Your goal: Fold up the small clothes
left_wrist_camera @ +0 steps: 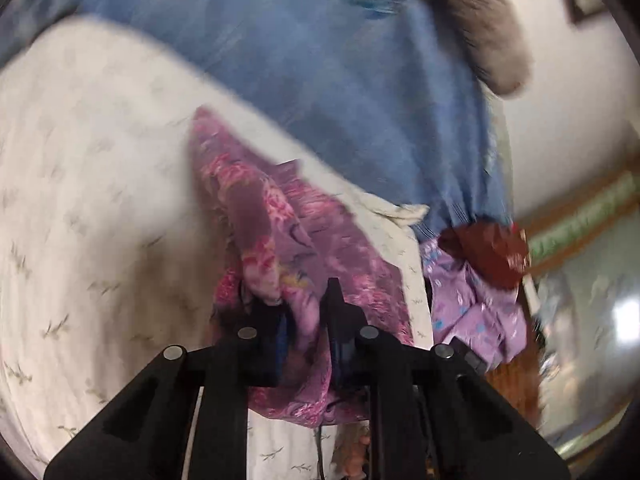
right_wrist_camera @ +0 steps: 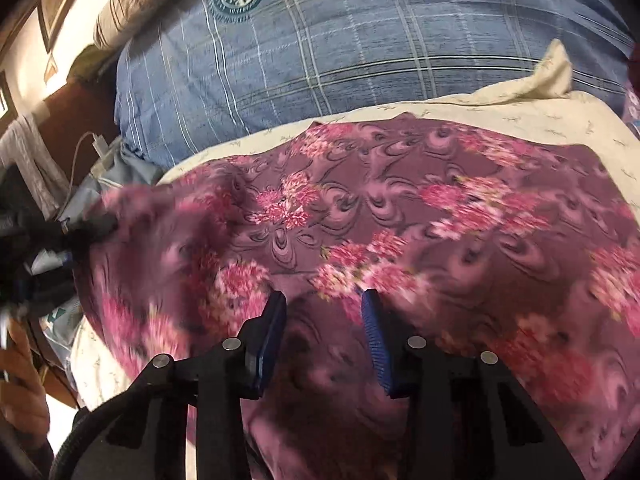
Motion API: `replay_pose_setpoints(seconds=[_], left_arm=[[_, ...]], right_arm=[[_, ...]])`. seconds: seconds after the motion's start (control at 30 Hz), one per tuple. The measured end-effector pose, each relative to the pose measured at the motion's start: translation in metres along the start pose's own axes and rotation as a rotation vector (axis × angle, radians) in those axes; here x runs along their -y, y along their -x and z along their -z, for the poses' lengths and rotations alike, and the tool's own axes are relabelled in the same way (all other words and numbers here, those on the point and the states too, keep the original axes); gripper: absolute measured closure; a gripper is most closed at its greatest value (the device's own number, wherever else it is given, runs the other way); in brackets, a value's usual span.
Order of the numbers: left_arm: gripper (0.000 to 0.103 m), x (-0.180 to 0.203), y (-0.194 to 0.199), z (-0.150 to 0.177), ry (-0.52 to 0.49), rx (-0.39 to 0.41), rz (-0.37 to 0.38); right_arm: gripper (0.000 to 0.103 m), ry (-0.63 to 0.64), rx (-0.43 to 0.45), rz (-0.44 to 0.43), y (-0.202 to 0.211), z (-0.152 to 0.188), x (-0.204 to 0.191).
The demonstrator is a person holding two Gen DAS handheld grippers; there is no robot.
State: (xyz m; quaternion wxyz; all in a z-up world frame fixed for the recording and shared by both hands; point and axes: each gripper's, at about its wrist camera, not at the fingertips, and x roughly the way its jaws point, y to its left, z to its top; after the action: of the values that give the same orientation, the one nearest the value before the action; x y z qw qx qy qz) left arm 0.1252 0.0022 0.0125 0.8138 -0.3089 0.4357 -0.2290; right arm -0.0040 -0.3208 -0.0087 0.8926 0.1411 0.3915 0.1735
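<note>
1. The floral purple garment (right_wrist_camera: 400,216) is lying spread across the cream sheet (left_wrist_camera: 80,160) of the bed, just in front of the blue plaid pillow (right_wrist_camera: 340,48).
2. The left gripper (left_wrist_camera: 304,304) is pinching a bunched edge of the garment, its fingers closed tight on the cloth and lifting it off the sheet.
3. The right gripper (right_wrist_camera: 324,312) is hovering over the near part, fingers partly open, cloth below them, not pressed.
4. For a clean fold, I'd say the right should be pinning or gripping the matching edge while the left is carrying its edge across evenly.

Blue pillow (right_wrist_camera: 360,40) blocks ahead (sheet (left_wrist_camera: 80,160) free).
</note>
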Motion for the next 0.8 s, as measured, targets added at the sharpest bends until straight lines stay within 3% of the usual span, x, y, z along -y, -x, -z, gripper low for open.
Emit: replay_pose_setpoints(seconds=[0.13, 0.27, 0.47, 0.6, 0.73, 0.8], left_arm=[[0.097, 0.048, -0.011, -0.003, -0.100, -0.008, 0.047], [0.098, 0.088, -0.027, 0.000, -0.189, -0.028, 0.046], [0.098, 0.126, -0.070, 0.018, -0.243, -0.140, 0.078], [0.098, 0.125, -0.095, 0.024, -0.231, -0.230, 0.045], [0.097, 0.104, -0.053, -0.001, -0.182, -0.152, 0.061], [0.086, 0.081, -0.021, -0.021, -0.166, -0.086, 0.027]], right_arm=[[0.064, -0.012, 0.011, -0.019, 0.019, 0.015, 0.013], [0.064, -0.054, 0.025, -0.072, 0.036, 0.030, 0.024], [0.064, -0.125, 0.056, -0.150, 0.066, 0.047, 0.047], [0.064, -0.134, 0.075, -0.169, 0.084, 0.054, 0.057], [0.057, -0.113, 0.084, -0.197, 0.094, 0.052, 0.055], [0.047, -0.071, 0.088, -0.207, 0.096, 0.047, 0.045]])
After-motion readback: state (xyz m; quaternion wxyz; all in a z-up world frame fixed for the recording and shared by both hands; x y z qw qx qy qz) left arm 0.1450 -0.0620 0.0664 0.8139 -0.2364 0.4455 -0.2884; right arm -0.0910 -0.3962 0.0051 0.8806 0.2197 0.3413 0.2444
